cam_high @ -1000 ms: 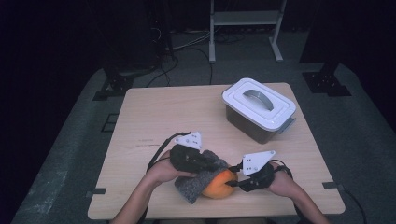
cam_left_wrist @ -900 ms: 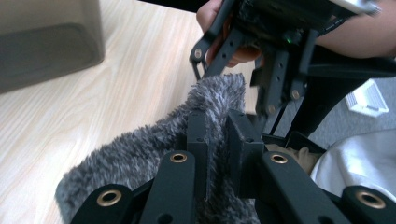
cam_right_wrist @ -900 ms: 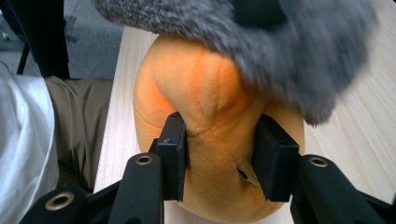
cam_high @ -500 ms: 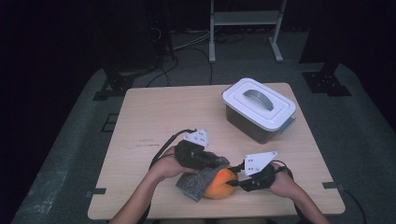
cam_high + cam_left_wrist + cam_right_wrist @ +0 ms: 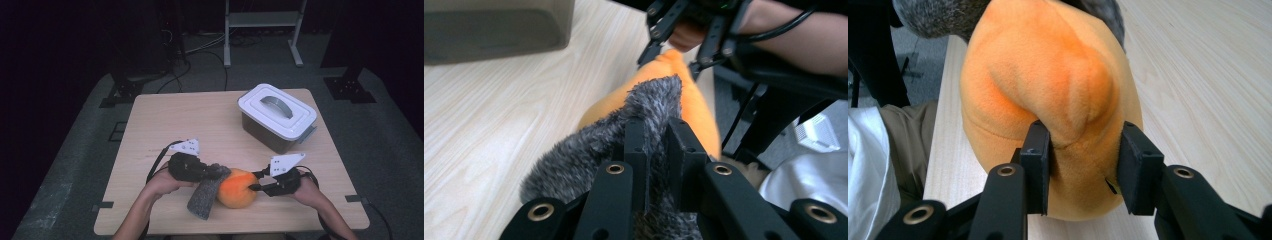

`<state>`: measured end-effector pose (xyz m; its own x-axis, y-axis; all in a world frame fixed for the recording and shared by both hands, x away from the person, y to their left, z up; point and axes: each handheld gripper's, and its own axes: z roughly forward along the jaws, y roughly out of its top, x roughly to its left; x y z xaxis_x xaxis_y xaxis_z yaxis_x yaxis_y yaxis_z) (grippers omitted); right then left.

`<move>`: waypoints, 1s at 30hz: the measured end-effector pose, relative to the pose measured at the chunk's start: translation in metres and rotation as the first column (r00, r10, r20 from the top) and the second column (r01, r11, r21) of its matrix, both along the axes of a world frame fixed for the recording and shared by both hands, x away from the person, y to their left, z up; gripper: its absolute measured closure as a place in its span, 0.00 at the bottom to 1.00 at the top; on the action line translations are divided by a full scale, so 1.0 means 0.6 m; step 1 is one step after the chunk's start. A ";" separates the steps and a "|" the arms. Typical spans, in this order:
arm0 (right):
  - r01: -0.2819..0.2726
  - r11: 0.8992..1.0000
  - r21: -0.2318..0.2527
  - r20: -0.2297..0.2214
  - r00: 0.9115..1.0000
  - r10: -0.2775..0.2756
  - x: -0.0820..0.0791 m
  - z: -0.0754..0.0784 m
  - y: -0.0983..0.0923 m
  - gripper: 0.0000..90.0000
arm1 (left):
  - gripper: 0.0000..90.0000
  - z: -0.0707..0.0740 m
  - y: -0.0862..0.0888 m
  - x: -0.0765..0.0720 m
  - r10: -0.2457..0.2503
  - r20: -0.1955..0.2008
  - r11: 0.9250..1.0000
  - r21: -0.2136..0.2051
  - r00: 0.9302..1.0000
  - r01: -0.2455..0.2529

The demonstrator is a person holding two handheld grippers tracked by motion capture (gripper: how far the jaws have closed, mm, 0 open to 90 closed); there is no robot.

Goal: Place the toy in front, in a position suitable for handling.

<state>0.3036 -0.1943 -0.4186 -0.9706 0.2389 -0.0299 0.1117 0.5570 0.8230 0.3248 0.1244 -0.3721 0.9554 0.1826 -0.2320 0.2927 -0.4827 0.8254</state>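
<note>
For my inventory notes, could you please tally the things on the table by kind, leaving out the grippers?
Orange plush toy: 1
Grey furry cloth: 1
Lidded box: 1
Total: 3

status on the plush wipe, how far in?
Done: both grips set. Left gripper is shut on the grey furry cloth; right gripper pinches the orange plush. In hand: cloth lies against the plush. Left: lidded box looks untouched.
</note>
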 end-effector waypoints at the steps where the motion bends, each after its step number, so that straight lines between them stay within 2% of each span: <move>1: 0.006 1.000 0.004 -0.004 1.000 -0.006 0.002 -0.001 -0.003 0.67 | 0.89 0.000 0.002 -0.001 -0.005 -0.001 1.000 -0.009 1.000 0.005; 4: 0.024 0.999 0.022 -0.032 0.999 -0.024 0.007 -0.005 -0.010 0.67 | 0.89 -0.002 0.003 -0.004 -0.007 -0.002 1.000 -0.024 1.000 0.007; 7: 0.031 0.999 0.026 -0.040 0.999 -0.030 0.005 -0.005 -0.006 0.68 | 0.89 -0.002 -0.005 -0.005 -0.017 0.006 0.999 -0.038 1.000 0.017; 11: 0.031 0.999 0.028 -0.038 0.999 -0.030 0.002 -0.001 0.010 0.67 | 0.89 0.013 -0.026 -0.009 -0.053 0.028 0.997 -0.060 0.998 0.055; 12: 0.033 0.999 0.029 -0.040 0.999 -0.031 0.002 0.001 0.015 0.67 | 0.89 0.017 -0.032 -0.012 -0.061 0.037 0.996 -0.057 0.997 0.063; 14: 0.027 0.999 0.024 -0.032 0.999 -0.026 0.003 0.002 0.018 0.67 | 0.89 0.021 -0.041 -0.016 -0.071 0.061 0.997 -0.026 0.996 0.073; 16: 0.033 0.999 0.029 -0.044 0.999 -0.031 0.006 0.001 0.014 0.67 | 0.89 0.019 -0.041 -0.016 -0.061 0.075 0.998 0.008 0.995 0.060; 18: 0.040 0.998 0.039 -0.058 0.998 -0.038 0.009 -0.003 0.005 0.67 | 0.89 0.012 -0.033 -0.012 -0.041 0.069 0.999 0.021 0.997 0.039; 24: 0.054 0.997 0.054 -0.086 0.995 -0.049 0.014 -0.009 -0.011 0.67 | 0.89 -0.005 -0.003 -0.004 0.014 0.042 1.000 0.011 0.999 -0.014; 30: 0.056 0.997 0.060 -0.104 0.993 -0.050 0.014 -0.009 -0.008 0.67 | 0.89 -0.009 0.004 -0.005 0.022 0.044 1.000 -0.006 0.999 -0.022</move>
<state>0.3118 -0.1990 -0.4241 -0.9537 0.2883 0.0854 0.2249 0.4954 0.8390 0.3216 0.1270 -0.3778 0.9605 0.2027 -0.1908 0.2666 -0.4716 0.8406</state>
